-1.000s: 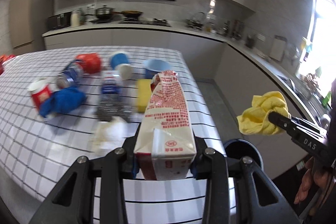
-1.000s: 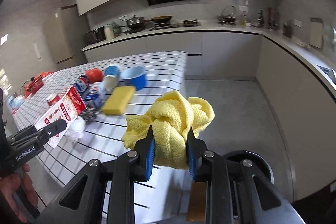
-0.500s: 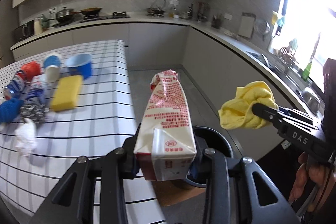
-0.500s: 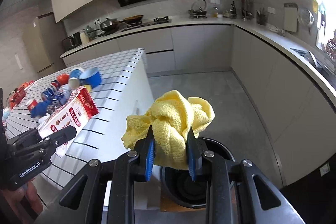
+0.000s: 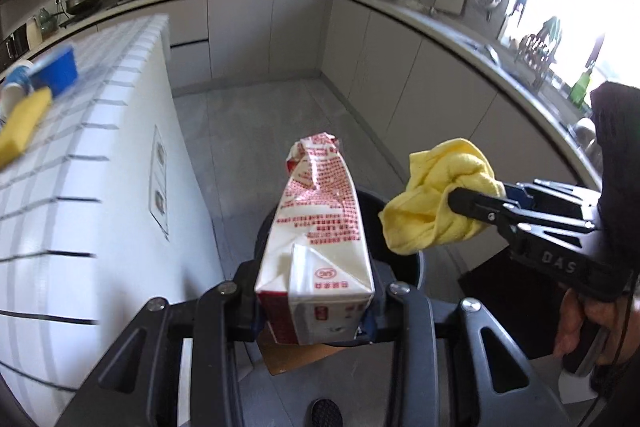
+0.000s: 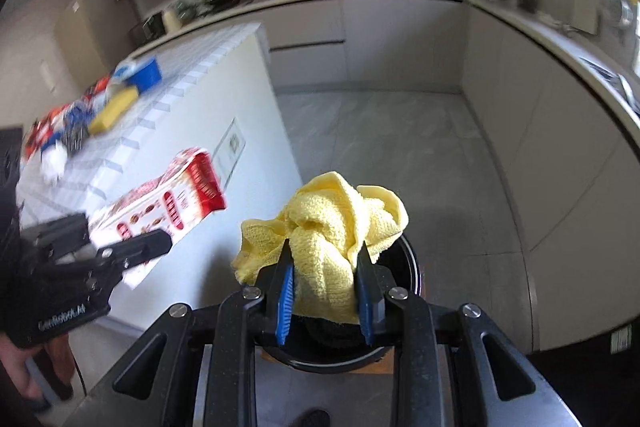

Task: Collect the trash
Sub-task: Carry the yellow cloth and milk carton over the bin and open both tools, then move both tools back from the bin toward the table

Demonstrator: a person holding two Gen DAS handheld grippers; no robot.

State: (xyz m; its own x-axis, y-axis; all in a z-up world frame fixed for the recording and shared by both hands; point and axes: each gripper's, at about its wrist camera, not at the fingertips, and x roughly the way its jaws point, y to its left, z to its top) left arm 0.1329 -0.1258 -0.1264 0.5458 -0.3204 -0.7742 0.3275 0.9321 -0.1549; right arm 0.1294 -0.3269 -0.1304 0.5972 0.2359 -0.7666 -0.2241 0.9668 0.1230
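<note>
My left gripper (image 5: 314, 301) is shut on a white and red milk carton (image 5: 318, 239), which sticks out ahead of it over a black round bin (image 5: 404, 259) on the floor. My right gripper (image 6: 325, 281) is shut on a crumpled yellow cloth (image 6: 326, 227), held directly above the same bin (image 6: 410, 267). In the left wrist view the right gripper (image 5: 460, 205) comes in from the right with the cloth (image 5: 436, 203) beside the carton. In the right wrist view the left gripper (image 6: 138, 243) shows at the left with the carton (image 6: 168, 197).
A white gridded island (image 5: 80, 163) stands to the left, its end panel close to the bin. On it lie a yellow sponge (image 5: 20, 125), a blue bowl (image 5: 56, 71) and several other items (image 6: 68, 131). Grey floor (image 6: 400, 147) and cabinets lie beyond. A brown board (image 5: 296, 355) lies under the bin.
Both grippers have swung right, away from the island top, and lowered toward the bin. The carton and the cloth now hang over the bin's opening. Neither grip has changed.
</note>
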